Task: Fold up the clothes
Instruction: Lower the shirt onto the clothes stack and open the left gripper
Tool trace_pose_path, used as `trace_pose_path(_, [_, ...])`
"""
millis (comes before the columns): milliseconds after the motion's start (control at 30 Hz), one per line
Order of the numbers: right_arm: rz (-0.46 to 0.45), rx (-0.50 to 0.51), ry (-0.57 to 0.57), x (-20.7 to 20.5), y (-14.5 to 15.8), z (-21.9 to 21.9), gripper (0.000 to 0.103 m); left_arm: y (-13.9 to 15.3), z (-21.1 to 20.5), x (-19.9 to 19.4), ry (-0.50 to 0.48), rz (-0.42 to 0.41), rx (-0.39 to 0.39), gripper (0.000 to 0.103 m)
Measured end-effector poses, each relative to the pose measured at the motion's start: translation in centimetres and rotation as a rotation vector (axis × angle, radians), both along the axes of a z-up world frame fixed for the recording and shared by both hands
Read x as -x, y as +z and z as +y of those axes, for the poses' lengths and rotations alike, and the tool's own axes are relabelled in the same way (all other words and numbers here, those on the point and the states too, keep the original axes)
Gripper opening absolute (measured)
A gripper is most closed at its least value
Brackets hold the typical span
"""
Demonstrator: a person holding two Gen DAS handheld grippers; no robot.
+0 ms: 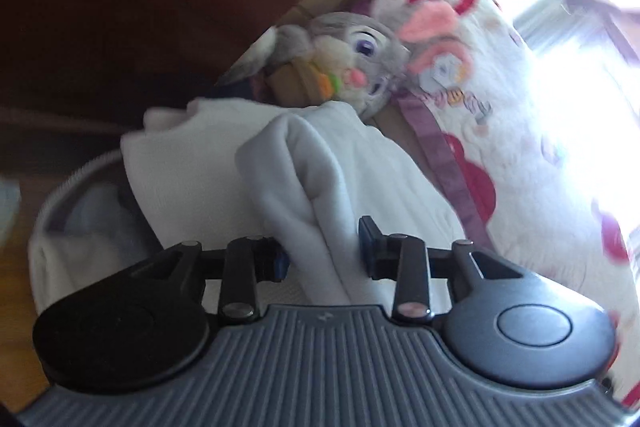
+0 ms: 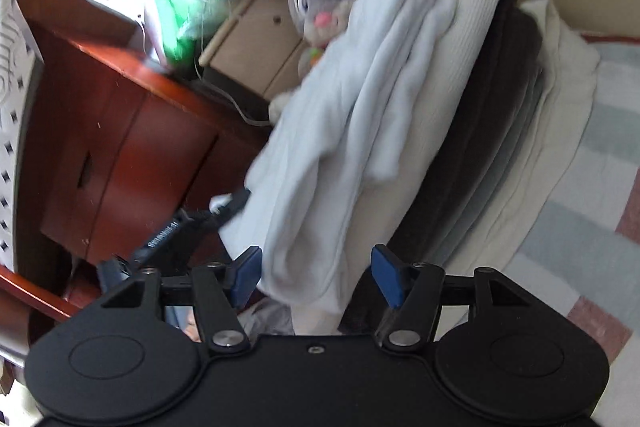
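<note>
The pale grey fleece garment (image 2: 352, 115) is lying folded on the pile between both sets of open jaws. I am judging this piece done, the left gripper (image 1: 324, 255) and right gripper (image 2: 316, 279) gripping nothing.

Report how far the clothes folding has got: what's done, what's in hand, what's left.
Done: a stack of folded clothes sits on the bed. In hand: the pale grey garment is draped over that stack, bunched rather than flat; the left claw and right claw both stand open around its folds, not gripping. Left: flattening and squaring this piece.
</note>
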State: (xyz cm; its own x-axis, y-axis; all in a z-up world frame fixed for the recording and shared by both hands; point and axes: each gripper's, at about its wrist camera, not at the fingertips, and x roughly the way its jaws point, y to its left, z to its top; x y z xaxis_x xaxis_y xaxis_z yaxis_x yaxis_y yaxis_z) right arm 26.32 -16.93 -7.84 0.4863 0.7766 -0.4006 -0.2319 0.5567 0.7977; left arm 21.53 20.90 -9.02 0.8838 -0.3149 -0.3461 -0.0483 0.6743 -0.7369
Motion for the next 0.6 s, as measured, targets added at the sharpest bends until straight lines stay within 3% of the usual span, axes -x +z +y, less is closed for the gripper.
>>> trace_pose_path(67, [0.000, -0.001, 0.029, 0.0, -0.8, 1.1, 0.063, -0.2, 0.6, -0.3, 0.033, 0.043, -0.005, 0.041])
trace_pose_path(167, [-0.008, 0.051, 0.052, -0.1, -1.9, 2.7, 0.039, -0.8, 1.8, -1.3, 0.101, 0.135, 0.015, 0.056])
trace_pose_path(200, [-0.012, 0.057, 0.053, -0.1, -2.0, 3.0, 0.029, -0.3, 1.7, -1.4, 0.116, 0.126, -0.039, 0.056])
trace_pose_path(267, [-0.035, 0.074, 0.055, 0.1, -1.6, 3.3, 0.025, 0.5, 1.5, -1.5, 0.147, 0.109, -0.147, 0.056])
trace_pose_path(333, [-0.100, 0.120, 0.071, 0.5, -0.3, 3.8, 0.020, 1.5, 1.7, -2.4, 0.131, 0.070, -0.212, 0.042])
trace_pose_path(367, [-0.143, 0.143, 0.081, 0.8, 0.7, 4.0, 0.019, 2.2, 1.9, -3.4, 0.091, 0.061, -0.219, 0.006])
trace_pose_path(400, [-0.189, 0.147, 0.087, 1.1, 1.6, 4.2, 0.018, 3.1, 2.1, -4.2, 0.055, 0.058, -0.230, 0.000])
trace_pose_path(500, [-0.270, 0.100, 0.087, 1.5, 3.9, 4.5, 0.017, 6.5, 2.7, -4.6, 0.028, -0.037, -0.291, 0.000])
trace_pose_path(600, [-0.253, 0.084, 0.074, 0.9, 3.9, 5.3, 0.017, 8.1, 3.4, -3.5, 0.066, -0.046, -0.350, 0.001])
